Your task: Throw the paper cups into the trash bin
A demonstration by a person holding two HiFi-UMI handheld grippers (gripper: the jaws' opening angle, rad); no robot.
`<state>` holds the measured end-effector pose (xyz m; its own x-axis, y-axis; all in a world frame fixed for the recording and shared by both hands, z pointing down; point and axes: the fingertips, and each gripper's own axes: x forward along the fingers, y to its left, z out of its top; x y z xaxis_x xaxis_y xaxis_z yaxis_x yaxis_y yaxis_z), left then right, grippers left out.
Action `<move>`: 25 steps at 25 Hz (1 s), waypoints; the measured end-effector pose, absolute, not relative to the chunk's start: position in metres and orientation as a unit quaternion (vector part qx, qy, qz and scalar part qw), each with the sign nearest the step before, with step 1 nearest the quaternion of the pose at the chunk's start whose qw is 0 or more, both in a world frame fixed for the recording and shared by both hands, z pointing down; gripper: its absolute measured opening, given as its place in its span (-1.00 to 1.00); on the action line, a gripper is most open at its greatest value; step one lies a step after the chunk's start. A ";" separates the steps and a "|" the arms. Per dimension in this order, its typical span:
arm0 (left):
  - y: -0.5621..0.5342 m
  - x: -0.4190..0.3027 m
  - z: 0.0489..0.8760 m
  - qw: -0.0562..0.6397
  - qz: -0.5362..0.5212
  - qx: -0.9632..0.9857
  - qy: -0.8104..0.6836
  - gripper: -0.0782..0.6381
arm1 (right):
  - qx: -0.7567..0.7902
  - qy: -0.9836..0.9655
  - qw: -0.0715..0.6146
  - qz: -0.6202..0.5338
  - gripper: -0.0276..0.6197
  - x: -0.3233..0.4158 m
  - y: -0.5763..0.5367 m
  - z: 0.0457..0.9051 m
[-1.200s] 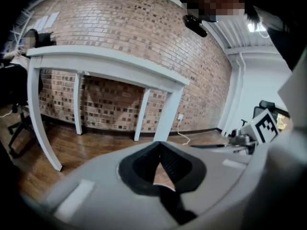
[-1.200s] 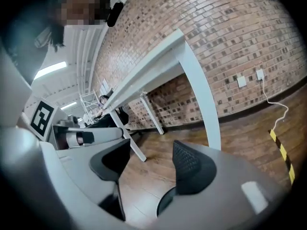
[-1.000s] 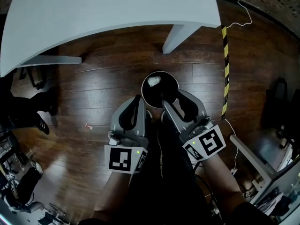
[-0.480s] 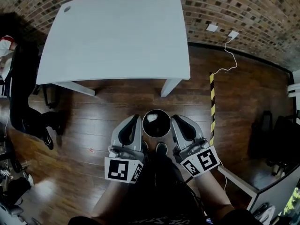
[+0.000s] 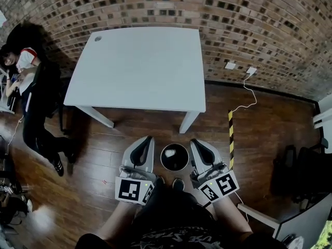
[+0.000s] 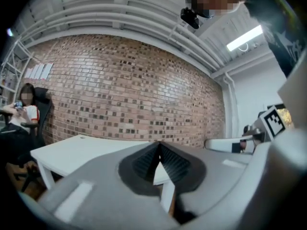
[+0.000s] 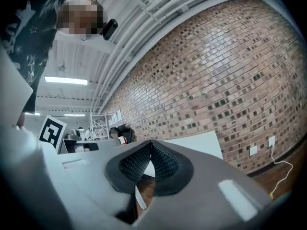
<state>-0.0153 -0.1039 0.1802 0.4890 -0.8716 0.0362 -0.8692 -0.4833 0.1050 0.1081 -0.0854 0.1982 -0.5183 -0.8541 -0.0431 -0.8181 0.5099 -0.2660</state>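
The black round trash bin (image 5: 179, 162) stands on the wood floor below me, with a white paper cup (image 5: 169, 152) lying inside it. My left gripper (image 5: 149, 138) hangs left of the bin and my right gripper (image 5: 193, 141) right of it, both well above it and pointing level at the table. In the left gripper view the left gripper (image 6: 159, 143) is shut with its pads meeting, nothing between them. The right gripper (image 7: 151, 141) has just closed; it is shut and empty too. No cup is in either grip.
A white table (image 5: 140, 66) stands in front of a brick wall (image 5: 233, 19). A person (image 5: 23, 71) sits at the far left. Yellow-black tape (image 5: 231, 139) and a white cable (image 5: 248, 95) lie on the floor at the right. My shoes (image 5: 178, 182) are beside the bin.
Both grippers have risen from just over the bin and now flank it. The view has lifted, so the bin looks smaller and the whole table and brick wall show.
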 end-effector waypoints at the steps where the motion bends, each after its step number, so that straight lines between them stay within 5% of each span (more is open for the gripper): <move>1: -0.103 -0.018 0.175 0.048 -0.010 0.860 -0.507 -0.77 | -0.484 0.865 0.086 -0.101 -0.89 0.108 -0.084 0.192; 25: -0.082 0.007 0.102 0.023 -0.042 0.882 -0.469 -0.77 | -0.484 0.869 0.101 0.004 -0.89 0.082 -0.071 0.100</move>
